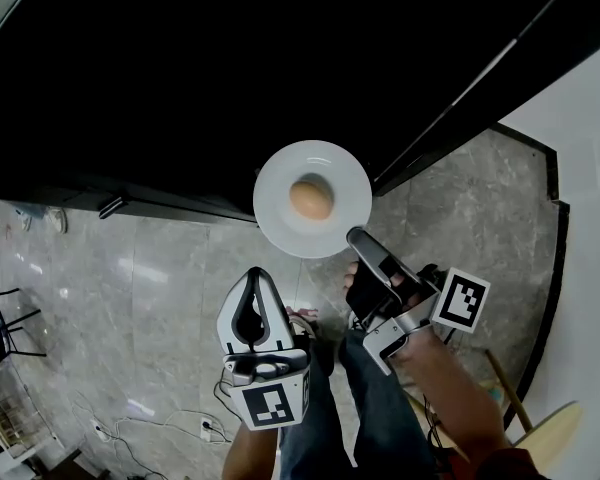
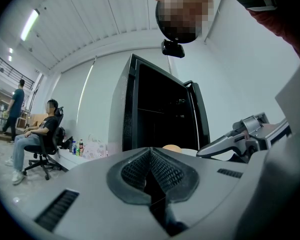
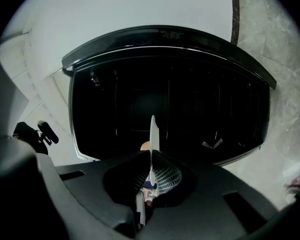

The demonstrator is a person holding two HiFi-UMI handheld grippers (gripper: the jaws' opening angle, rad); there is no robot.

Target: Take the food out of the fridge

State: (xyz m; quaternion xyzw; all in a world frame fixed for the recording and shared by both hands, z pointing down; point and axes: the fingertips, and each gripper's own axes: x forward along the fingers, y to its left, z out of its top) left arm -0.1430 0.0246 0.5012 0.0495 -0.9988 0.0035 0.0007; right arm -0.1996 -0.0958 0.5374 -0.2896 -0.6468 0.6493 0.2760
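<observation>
Starting at far left of the head view with a black chair (image 1: pixel 5 323) on the grey marble floor (image 1: pixel 160 278), loose cables (image 1: pixel 160 423) lying lower down near the bottom edge. Moving right to the left claw (image 1: pixel 254 280): held pointing up, below the plate (image 1: pixel 280 180) and to its left, jaws pressed together, nothing between them, touching nothing. From its own view, looks past the closed tips to a tall black fridge (image 2: pixel 160 109), dark inside, with a seated person (image 2: pixel 40 134) and a row of bottles (image 2: pixel 77 147) far off at the left by the wall (image 2: pixel 97 109). Back in the head view, above and right of that claw: the round white plate, level, held in the air in front of the fridge, partly over the floor. Carries one rounded tan piece of food (image 1: pixel 311 199) at its middle. Further right, the right claw (image 1: pixel 358 240): clamped on the plate's lower right rim, reaching in from below. In its own view, shows that rim edge-on as a thin white blade pinched between the two jaws, the food peeking out just left of it, the dark fridge interior behind.
</observation>
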